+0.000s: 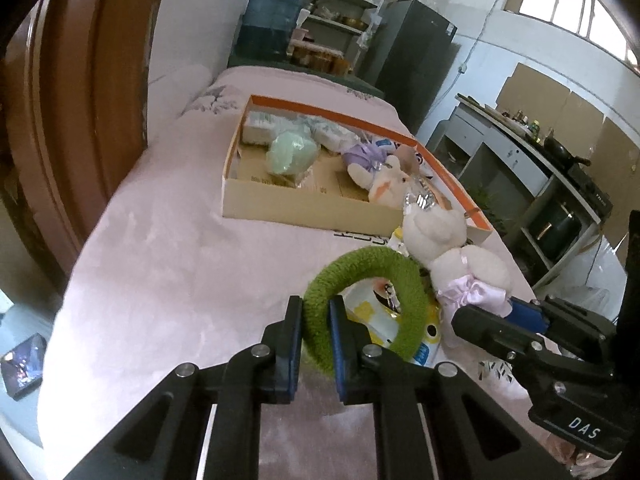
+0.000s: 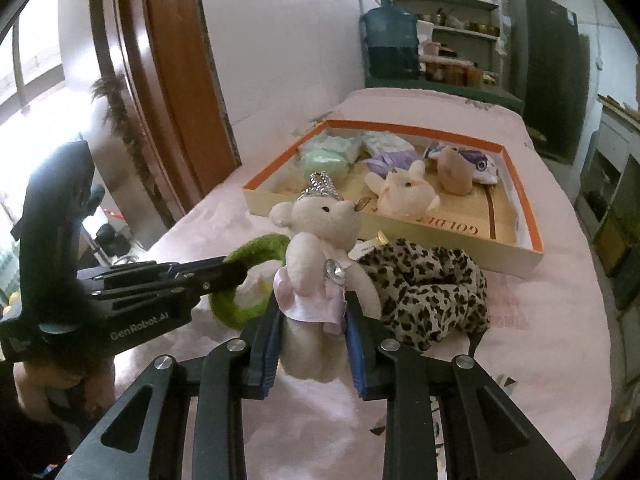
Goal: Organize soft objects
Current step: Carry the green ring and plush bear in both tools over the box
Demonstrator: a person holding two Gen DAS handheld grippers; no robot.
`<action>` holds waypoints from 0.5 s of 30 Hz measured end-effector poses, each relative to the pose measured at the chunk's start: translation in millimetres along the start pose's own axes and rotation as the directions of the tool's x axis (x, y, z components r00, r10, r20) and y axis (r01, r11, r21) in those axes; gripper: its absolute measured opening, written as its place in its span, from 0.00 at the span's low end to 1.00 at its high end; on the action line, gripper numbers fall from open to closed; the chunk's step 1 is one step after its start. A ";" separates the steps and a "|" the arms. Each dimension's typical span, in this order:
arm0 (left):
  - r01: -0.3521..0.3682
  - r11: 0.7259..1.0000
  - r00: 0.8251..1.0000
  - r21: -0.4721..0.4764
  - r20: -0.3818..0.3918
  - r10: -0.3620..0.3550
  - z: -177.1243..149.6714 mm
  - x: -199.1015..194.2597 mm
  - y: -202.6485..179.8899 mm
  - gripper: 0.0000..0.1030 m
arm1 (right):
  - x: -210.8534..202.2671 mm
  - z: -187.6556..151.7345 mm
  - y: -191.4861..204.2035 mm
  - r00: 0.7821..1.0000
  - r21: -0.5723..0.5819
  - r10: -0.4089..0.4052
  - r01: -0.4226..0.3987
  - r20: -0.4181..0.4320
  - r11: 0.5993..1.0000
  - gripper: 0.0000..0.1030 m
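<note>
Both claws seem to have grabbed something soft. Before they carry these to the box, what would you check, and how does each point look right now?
1. Left gripper closed on the green ring: ok.
2. Right gripper closed on the white bear: ok.
3. Free space in the orange-rimmed box: ok, bare floor near its front.
4. Bear clear of the leopard-print cloth: cannot tell, they touch.
5. Ring free of the yellow packet under it: cannot tell.

You have a fuzzy green ring (image 1: 362, 308), a cream-white bear (image 2: 320, 264) in a pale pink dress with a silver crown, a leopard-spotted tan-and-black cloth (image 2: 432, 284), an orange-rimmed beige box (image 2: 400, 224), and a pink bedcover (image 1: 180, 264).
</note>
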State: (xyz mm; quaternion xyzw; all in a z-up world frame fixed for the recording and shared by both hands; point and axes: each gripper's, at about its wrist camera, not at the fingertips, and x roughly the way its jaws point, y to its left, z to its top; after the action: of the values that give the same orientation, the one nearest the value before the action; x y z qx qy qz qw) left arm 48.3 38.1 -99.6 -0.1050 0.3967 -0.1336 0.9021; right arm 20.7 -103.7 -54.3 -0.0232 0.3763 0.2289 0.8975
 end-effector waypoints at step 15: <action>-0.031 0.999 0.998 0.032 0.059 0.029 7.1 -24.1 -9.9 0.13 | -24.4 10.5 8.8 0.998 -0.028 -0.006 0.008 0.056 1.000 0.28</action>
State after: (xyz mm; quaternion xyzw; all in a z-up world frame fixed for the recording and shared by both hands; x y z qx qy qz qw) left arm 36.3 37.2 -75.4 -0.0882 0.3693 -0.1232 0.9169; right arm 9.0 -103.1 -28.9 -0.0309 0.3476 0.2316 0.9080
